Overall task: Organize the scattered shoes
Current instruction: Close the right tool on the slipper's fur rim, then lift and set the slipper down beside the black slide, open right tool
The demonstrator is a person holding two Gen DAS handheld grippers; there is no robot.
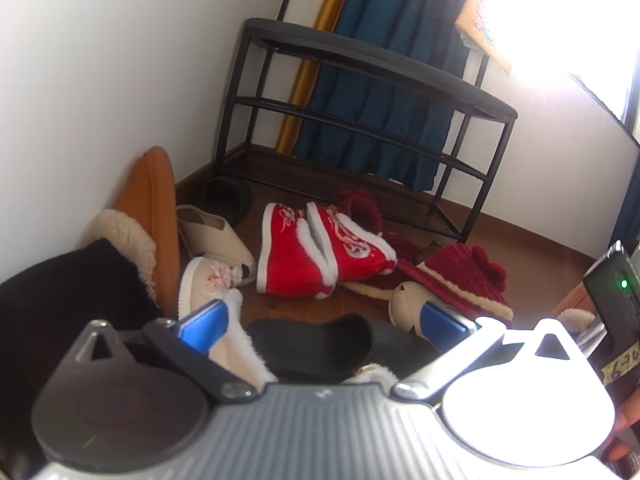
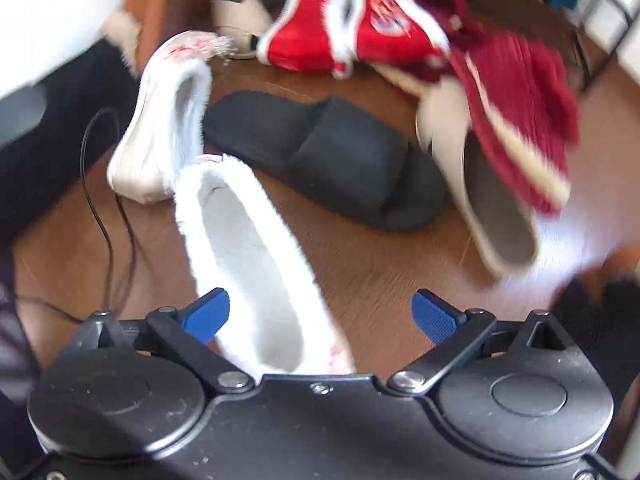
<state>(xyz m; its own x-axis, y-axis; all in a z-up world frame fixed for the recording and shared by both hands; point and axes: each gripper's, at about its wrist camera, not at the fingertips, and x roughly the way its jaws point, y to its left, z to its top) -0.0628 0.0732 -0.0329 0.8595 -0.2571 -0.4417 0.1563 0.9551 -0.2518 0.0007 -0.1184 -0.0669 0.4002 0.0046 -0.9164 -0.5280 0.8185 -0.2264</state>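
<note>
Right gripper (image 2: 320, 314): standing wide open, blue ribbed pads spread apart, gripping nothing; pointing steeply down at the brown wooden floor (image 2: 380, 280).
White fur-lined slipper with pink embroidery (image 2: 256, 268): lying on the floor under the right gripper, heel end between the pads, brushing or just beside the left pad, well clear of the right one.
Matching second white fur-trimmed slipper (image 2: 160, 128): lying just beyond the first, toe pointing away, heel touching or nearly touching it.
Thin black cable (image 2: 100, 200): looping across the floor left of the white pair.
Left gripper (image 1: 324, 324): jaws spread wide, holding nothing, hovering over the shoe pile.
Black rubber slide sandal (image 1: 316, 344): resting on the floor between the spread left pads, not touching them; right beside the white pair in the right wrist view.
Beige open-heeled flat shoe (image 2: 488, 208): lying tilted right of the black slide, partly under a dark red knitted slipper with cream trim (image 1: 464, 280).
Pair of bright red embroidered boots with white trim (image 1: 320, 252): lying side by side mid-floor, beyond the slide.
Second beige flat shoe (image 1: 212, 236): lying left of the red boots.
Tan suede slipper (image 1: 152, 208): leaning against the white wall.
Black metal three-tier shoe rack (image 1: 360, 120): standing farthest back, before blue curtains (image 1: 380, 20).
</note>
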